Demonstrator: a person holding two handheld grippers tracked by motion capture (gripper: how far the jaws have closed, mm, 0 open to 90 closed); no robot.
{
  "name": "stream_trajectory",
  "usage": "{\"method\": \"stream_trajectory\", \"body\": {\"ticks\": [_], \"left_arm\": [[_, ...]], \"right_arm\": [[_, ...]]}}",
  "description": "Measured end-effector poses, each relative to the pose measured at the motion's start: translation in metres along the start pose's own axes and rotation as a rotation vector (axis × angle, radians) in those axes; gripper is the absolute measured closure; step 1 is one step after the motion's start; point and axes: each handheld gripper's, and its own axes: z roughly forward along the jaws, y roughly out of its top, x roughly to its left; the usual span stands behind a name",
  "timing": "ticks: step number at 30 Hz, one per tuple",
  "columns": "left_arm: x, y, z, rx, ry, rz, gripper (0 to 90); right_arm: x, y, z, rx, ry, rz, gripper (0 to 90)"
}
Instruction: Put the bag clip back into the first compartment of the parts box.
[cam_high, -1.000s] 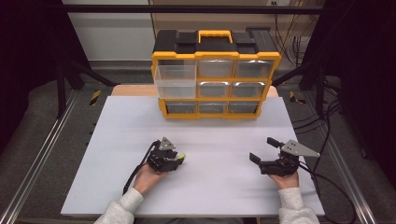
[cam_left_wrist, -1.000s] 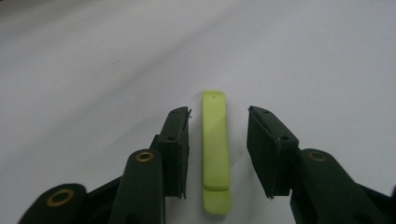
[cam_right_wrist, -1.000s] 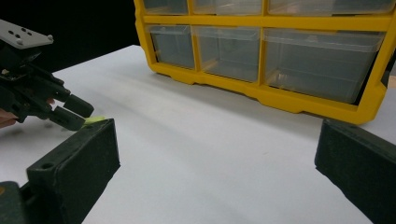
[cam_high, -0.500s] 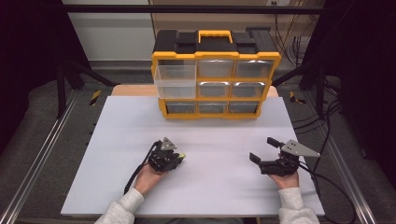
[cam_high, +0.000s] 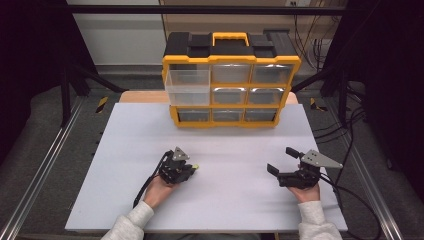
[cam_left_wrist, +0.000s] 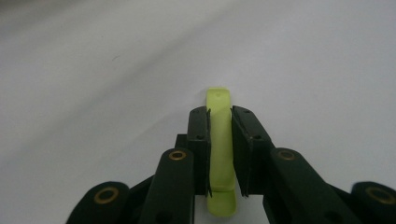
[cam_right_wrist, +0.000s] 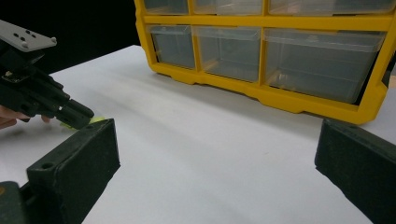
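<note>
The left gripper (cam_left_wrist: 219, 154) view shows what the high view barely gives: its jaws have just been closing and now pinch a thin yellow-green strip (cam_left_wrist: 219, 140), which lies flat on the white table (cam_high: 225, 145) and sticks out past both ends of the pads. From above, the strip (cam_high: 194, 167) is only a small bright spot at the tip of the left gripper (cam_high: 190, 170) — its shape cannot be read there. The right gripper (cam_high: 281, 160), well apart from it, rests with jaws spread wide and nothing between them. Its own view shows the yellow organizer (cam_right_wrist: 280, 56) with clear drawers, cut off at the top; whether anything is in them is hard to tell.
</note>
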Motion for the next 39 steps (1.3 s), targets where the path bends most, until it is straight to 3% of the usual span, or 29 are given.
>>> {"method": "stream_trajectory", "body": {"ticks": [12, 39], "left_arm": [[-0.001, 0.004, -0.008, -0.021, -0.005, -0.001, 77.2], [0.000, 0.012, -0.044, -0.090, -0.005, -0.008, 77.4]], "right_arm": [[0.000, 0.000, 0.000, 0.001, 0.001, 0.000, 0.5], [0.000, 0.000, 0.001, 0.006, 0.006, 0.004, 0.5]]}}
